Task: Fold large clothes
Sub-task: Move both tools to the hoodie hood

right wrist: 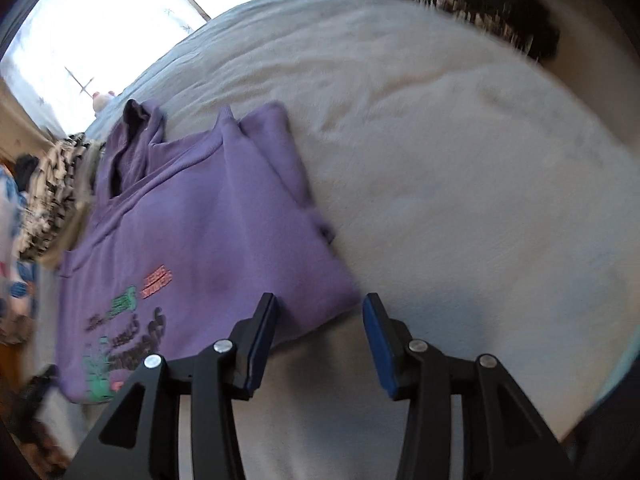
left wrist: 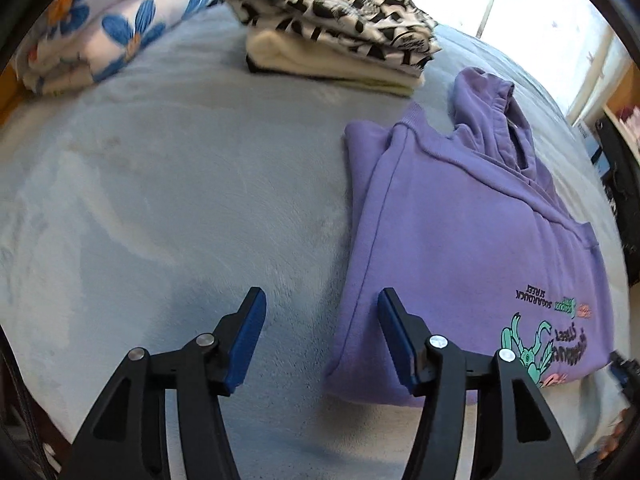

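A purple hoodie lies folded on the pale blue bed cover, sleeves tucked in, hood at the far end, printed graphic near me. My left gripper is open and empty, hovering over the hoodie's near left corner, its right finger above the cloth. In the right wrist view the hoodie lies to the left. My right gripper is open and empty over its near right corner.
A folded stack topped by a black-and-white patterned garment sits at the back of the bed. A blue-flowered quilt lies at the back left. A bright window is beyond the bed. Dark furniture stands at the right.
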